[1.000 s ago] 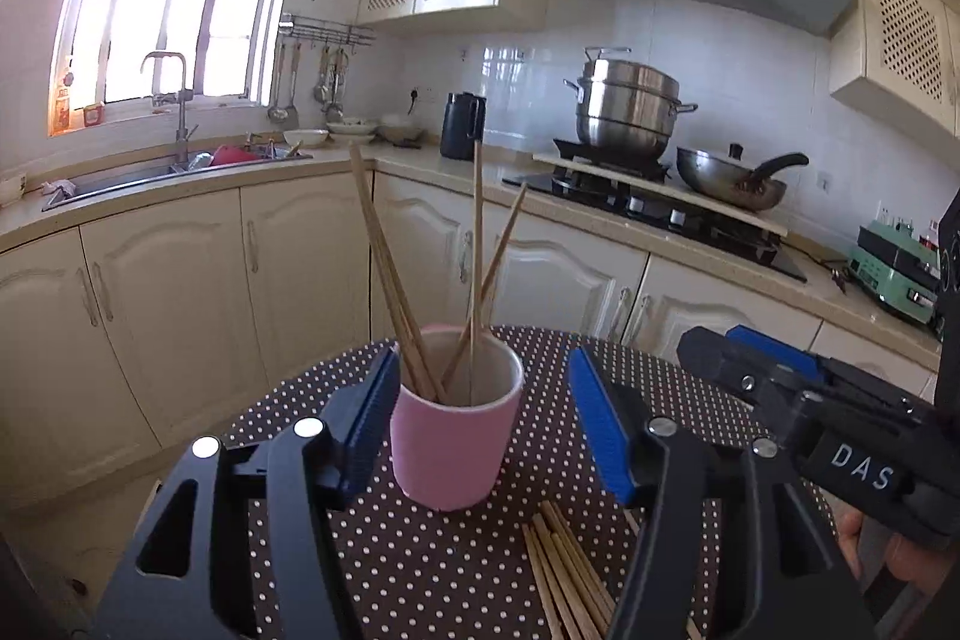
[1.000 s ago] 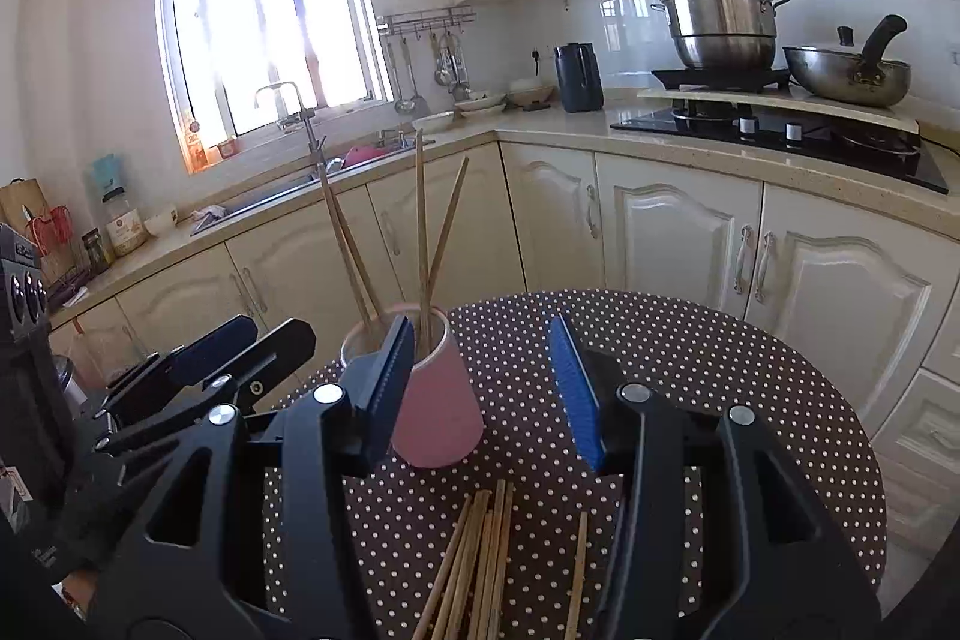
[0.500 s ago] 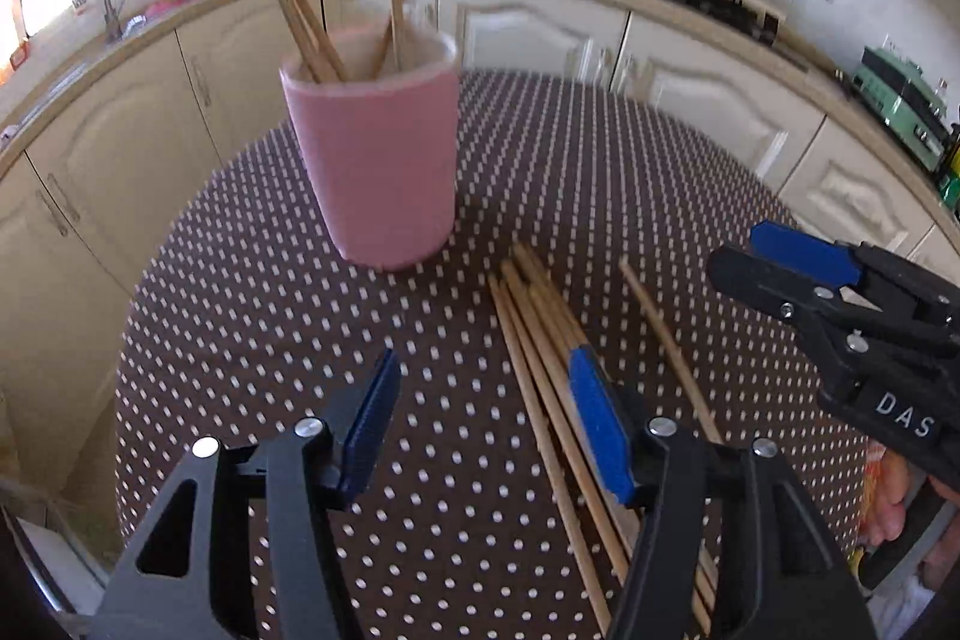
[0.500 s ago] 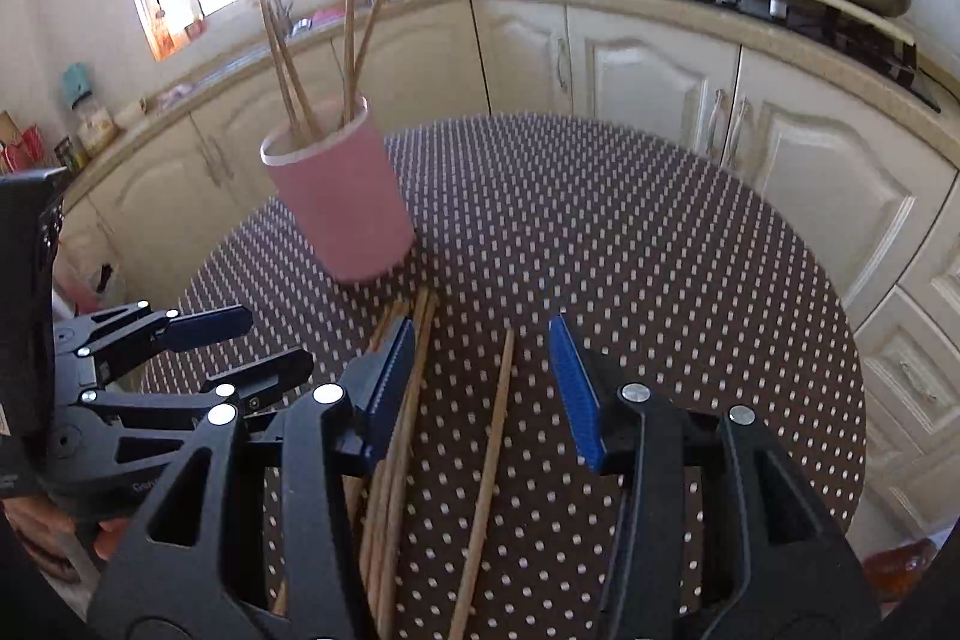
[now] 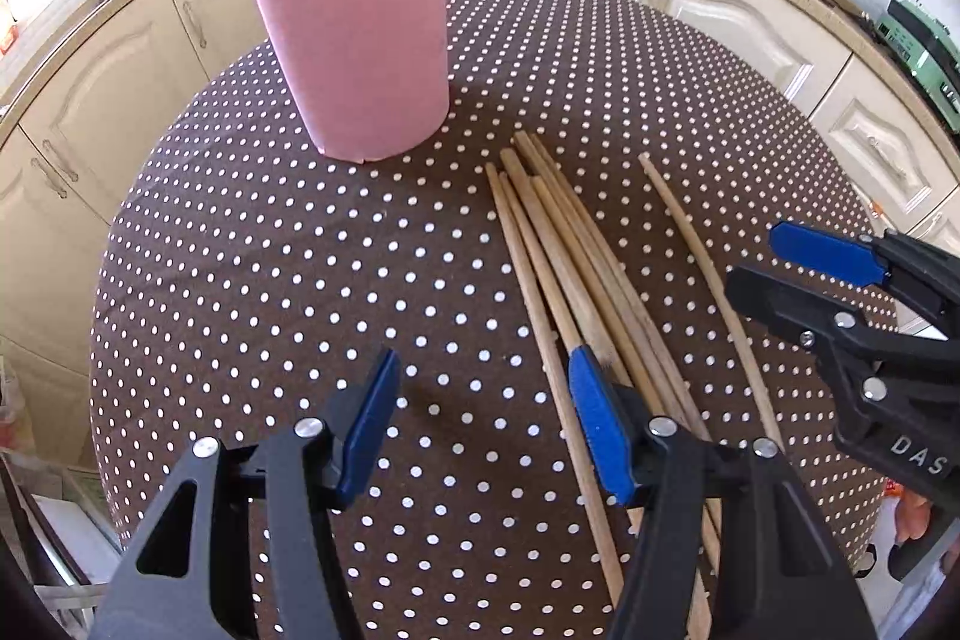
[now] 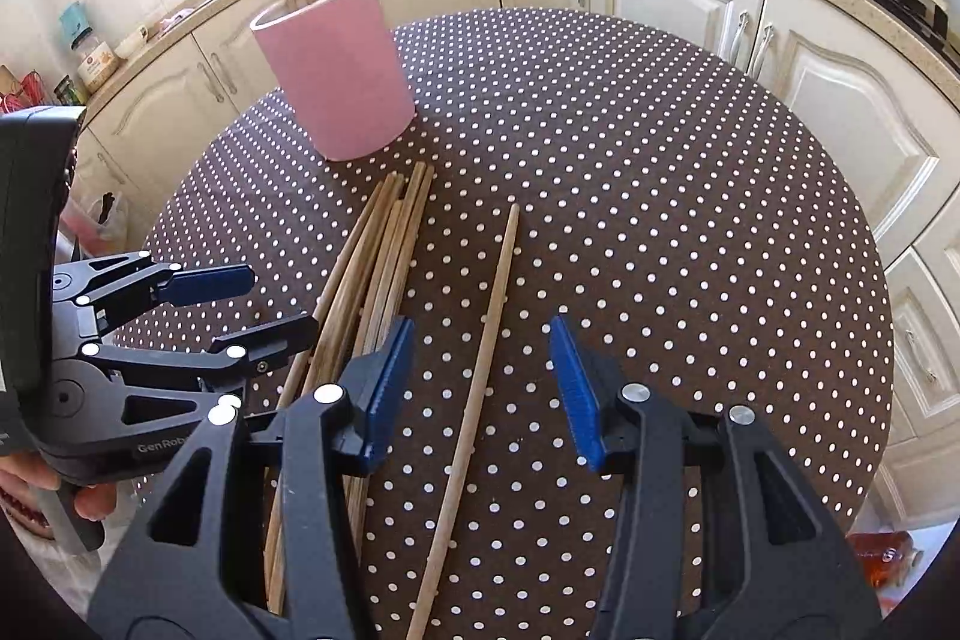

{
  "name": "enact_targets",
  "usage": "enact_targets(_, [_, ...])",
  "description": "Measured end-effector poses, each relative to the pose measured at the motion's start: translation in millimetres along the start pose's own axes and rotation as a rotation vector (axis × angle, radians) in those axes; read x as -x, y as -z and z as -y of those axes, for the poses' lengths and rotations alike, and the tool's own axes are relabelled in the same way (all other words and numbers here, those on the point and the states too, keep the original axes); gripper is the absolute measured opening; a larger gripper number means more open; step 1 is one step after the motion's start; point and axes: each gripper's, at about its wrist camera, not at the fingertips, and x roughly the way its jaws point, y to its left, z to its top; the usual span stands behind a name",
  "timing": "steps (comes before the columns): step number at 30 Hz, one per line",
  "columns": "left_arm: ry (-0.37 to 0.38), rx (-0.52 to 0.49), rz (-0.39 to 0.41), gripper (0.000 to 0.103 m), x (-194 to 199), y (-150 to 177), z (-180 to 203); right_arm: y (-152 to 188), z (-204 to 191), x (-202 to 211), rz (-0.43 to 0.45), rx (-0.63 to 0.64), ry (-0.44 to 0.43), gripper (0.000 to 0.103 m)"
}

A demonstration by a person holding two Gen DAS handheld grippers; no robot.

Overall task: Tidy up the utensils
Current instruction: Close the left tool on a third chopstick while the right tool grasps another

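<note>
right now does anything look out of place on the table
Yes. A bundle of chopsticks and a single chopstick lie loose on the dotted tablecloth, while others stand in the pink cup.

Left hand-held gripper [image 5: 483, 427] jaws spread wide, nothing between them, tilted down. Right hand-held gripper [image 6: 480, 388] likewise spread and tilted down, just to its right.
</note>
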Motion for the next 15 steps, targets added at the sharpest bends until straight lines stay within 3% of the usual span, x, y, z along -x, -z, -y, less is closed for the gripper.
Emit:
enact_targets(7, [-0.026,-0.027,-0.012,0.058,-4,0,9,-2,0,-10,-0.061,0.001,-0.011,0.046])
enact_targets(10, [-0.050,-0.041,-0.015,0.058,-5,-4,15,-5,1,-16,-0.101,0.008,-0.005,0.036])
enact_targets(15, [-0.039,-0.019,-0.016,0.058,-9,-8,17,-11,-3,-25,-0.187,0.028,0.001,0.033])
